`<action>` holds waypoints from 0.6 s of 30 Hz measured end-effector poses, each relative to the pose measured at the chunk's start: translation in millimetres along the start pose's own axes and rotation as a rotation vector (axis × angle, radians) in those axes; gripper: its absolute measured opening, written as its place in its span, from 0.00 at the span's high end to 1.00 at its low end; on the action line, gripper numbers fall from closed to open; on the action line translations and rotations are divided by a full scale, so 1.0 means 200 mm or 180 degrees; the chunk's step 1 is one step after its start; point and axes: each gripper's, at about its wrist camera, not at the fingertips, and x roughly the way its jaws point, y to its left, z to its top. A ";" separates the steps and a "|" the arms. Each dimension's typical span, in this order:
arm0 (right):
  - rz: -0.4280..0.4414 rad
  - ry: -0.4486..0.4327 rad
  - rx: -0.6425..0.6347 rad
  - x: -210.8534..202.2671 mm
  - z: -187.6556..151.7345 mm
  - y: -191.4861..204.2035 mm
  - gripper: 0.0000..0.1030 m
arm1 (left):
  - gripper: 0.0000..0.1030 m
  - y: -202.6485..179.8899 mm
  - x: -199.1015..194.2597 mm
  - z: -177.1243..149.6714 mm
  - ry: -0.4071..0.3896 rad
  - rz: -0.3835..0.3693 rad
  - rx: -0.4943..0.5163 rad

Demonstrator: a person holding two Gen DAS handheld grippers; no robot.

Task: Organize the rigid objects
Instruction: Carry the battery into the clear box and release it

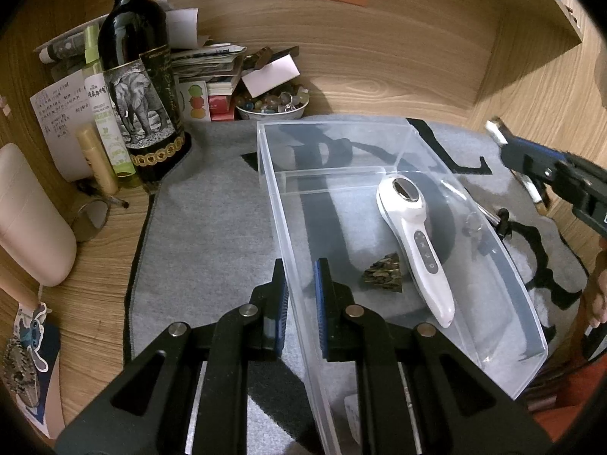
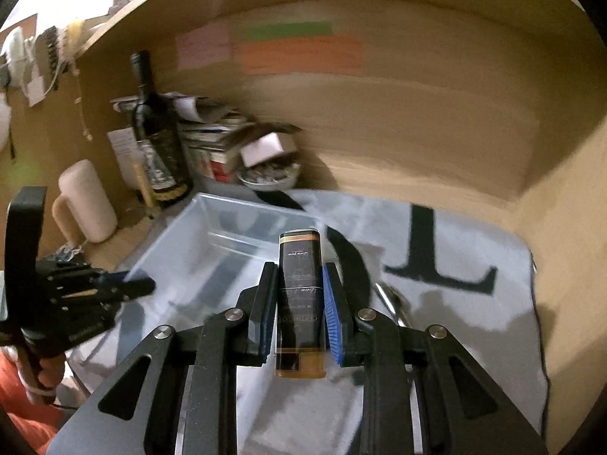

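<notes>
A clear plastic bin (image 1: 379,144) sits on a grey mat (image 1: 212,220). Inside lie a white handheld device (image 1: 417,242) and a small brown pyramid-shaped piece (image 1: 384,273). My left gripper (image 1: 299,295) is shut on the bin's near left wall, one finger inside and one outside. My right gripper (image 2: 299,303) is shut on a dark flat bottle with amber liquid (image 2: 300,295) and holds it above the bin (image 2: 227,227), which is blurred in the right wrist view. The right gripper also shows at the right edge of the left wrist view (image 1: 523,159).
A wine bottle (image 1: 136,76), spray bottles, a paper stack and a bowl of stones (image 1: 271,104) crowd the back left corner. A pink mug (image 2: 87,201) stands at the left. Keys (image 1: 500,220) lie right of the bin. Wooden walls enclose the desk.
</notes>
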 end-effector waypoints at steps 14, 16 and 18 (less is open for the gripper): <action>0.0271 0.0504 -0.0497 0.30 0.04 0.22 0.79 | 0.88 0.01 0.00 -0.01 -0.0037 -0.0036 -0.0022; 0.0256 0.0625 -0.0544 0.34 0.02 0.22 0.79 | 0.88 0.02 0.00 -0.01 -0.0036 -0.0048 -0.0030; 0.0251 0.0726 -0.0581 0.38 0.01 0.22 0.79 | 0.88 0.02 0.00 -0.01 -0.0037 -0.0047 -0.0026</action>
